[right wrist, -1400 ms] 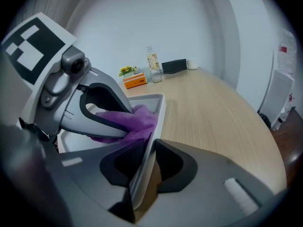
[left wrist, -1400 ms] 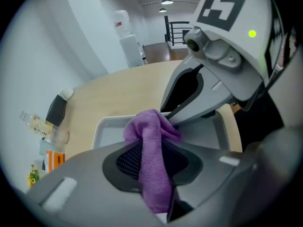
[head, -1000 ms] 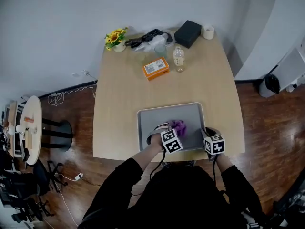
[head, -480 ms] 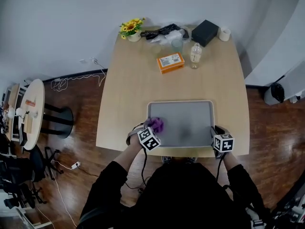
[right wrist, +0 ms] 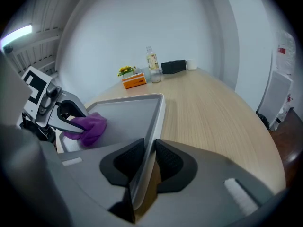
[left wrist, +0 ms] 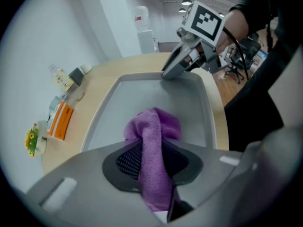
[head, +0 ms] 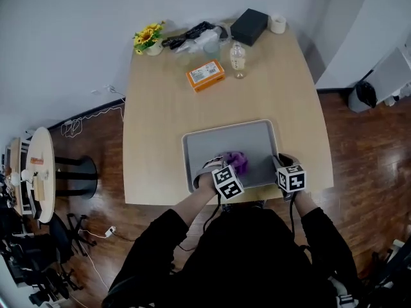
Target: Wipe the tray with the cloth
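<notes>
A grey tray (head: 212, 146) lies near the front edge of the wooden table. My left gripper (head: 230, 167) is shut on a purple cloth (head: 237, 162), which it presses onto the tray's floor near the front middle. In the left gripper view the purple cloth (left wrist: 154, 143) hangs bunched between the black pads (left wrist: 127, 159). My right gripper (head: 280, 165) is shut on the tray's right rim. In the right gripper view that tray rim (right wrist: 151, 141) runs between the pads (right wrist: 170, 162), and the left gripper (right wrist: 71, 119) with the cloth (right wrist: 90, 126) shows at the left.
At the table's far end stand an orange box (head: 205, 75), a clear bottle (head: 238, 59), a black box (head: 249, 26), a small white cup (head: 278, 24), a pot of yellow flowers (head: 148, 39) and a dark bundle with plastic (head: 192, 38). A round side table (head: 38, 172) stands at the left.
The left gripper swept the cloth to the tray's left side half a second ago and has come back right to the front middle. The right gripper kept its hold on the rim.
</notes>
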`<state>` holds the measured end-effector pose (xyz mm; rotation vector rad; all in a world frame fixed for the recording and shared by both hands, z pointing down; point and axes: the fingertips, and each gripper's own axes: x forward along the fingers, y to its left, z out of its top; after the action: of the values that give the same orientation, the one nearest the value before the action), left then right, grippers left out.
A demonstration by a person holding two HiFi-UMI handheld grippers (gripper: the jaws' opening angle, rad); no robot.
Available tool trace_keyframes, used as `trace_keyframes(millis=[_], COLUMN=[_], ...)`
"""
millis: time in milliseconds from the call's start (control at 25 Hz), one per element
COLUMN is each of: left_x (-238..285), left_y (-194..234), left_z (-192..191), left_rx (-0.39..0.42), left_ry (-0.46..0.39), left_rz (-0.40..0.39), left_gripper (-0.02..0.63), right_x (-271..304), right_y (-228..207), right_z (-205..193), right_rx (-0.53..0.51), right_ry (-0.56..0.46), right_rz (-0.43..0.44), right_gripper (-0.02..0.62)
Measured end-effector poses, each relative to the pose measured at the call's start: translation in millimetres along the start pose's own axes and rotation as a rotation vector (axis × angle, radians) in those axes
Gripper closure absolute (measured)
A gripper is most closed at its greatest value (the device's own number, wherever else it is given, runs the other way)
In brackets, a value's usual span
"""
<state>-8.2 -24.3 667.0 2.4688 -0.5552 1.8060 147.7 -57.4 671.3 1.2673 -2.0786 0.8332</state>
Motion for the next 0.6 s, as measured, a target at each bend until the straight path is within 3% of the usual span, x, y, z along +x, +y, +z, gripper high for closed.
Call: trace_keyframes(millis=[200,320,480,600], left_x=[28.7,37.5,34.1,21.7], left_y=[-16.1,-23.5,-25.6,-20.4], left_z=[89.5,116.0,112.1,69.9], left_rx=[0.105,0.137,0.128,0.077], left_ry=[-0.034,-0.042,-0.061,-0.062], left_rz=[-0.032,-0.043,-0.052,-0.043], left_gripper=[0.525,0.525,0.525,0.525], right_x=[-0.1,-0.1,-2.2,-1.5], right_y=[0.1,-1.9,-4.4,-5.2], right_z=[-0.7,-1.0,-1.4,-2.6], right_rx=[-0.002,-0.003,-0.001,-0.007], right_ry=[0.001,0.004,0.001,0.003], right_rz=[0.013,0.023,0.024,0.028], right_gripper=[0.517,0.515,0.515,0.515])
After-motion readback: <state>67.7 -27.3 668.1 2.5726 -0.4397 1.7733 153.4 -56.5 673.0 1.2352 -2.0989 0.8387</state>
